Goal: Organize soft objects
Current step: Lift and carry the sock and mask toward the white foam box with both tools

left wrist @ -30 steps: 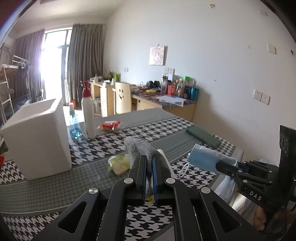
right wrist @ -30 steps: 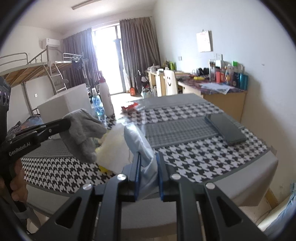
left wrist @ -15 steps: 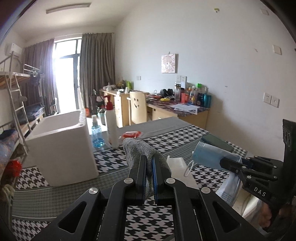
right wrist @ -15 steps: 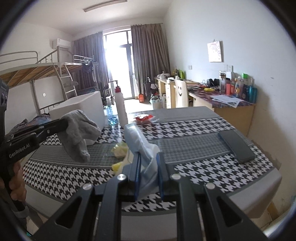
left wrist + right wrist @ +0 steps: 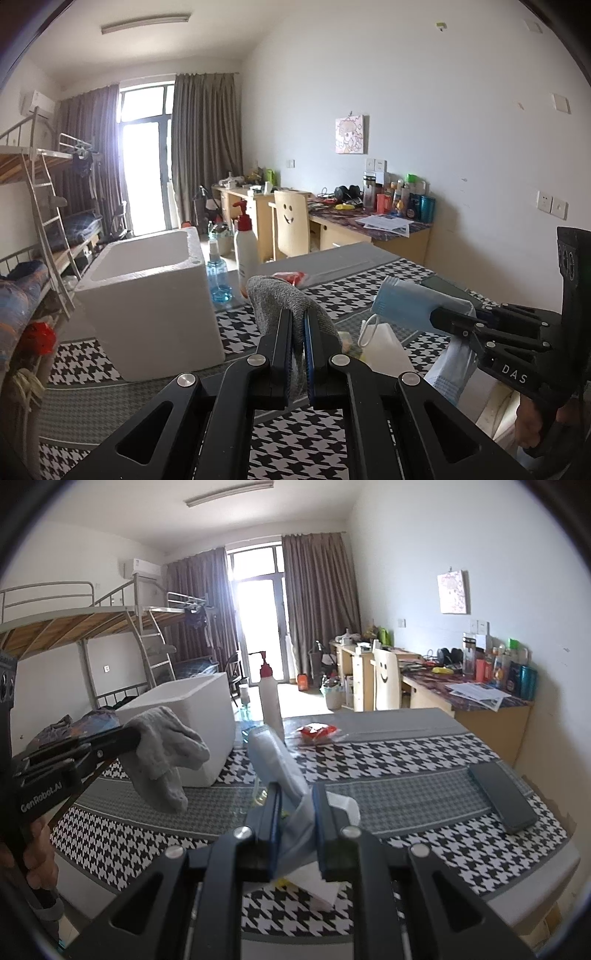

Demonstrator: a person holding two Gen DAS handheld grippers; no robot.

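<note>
Sock [image 5: 284, 306] pinched tight in my left gripper [image 5: 298, 328], mask [image 5: 284, 771] clamped in right gripper [image 5: 295, 805]; both lifted off bench [image 5: 406, 797], box [image 5: 147, 295] at ten o'clock looks like the drop spot.

Two markings can be read, both on the tools themselves. In the left wrist view, the body of the right tool [image 5: 439, 319], off to the right of the left tool [image 5: 298, 328], carries the white letters "DAS" on its black side. In the right wrist view, the left tool [image 5: 129, 736], off to the left of the right tool [image 5: 295, 805], bears the white word "GenRobot.AI" along its black body, close to the hand [image 5: 35, 853] that grips it. Labels on the bottles and the papers on the far desk are too small to read.
</note>
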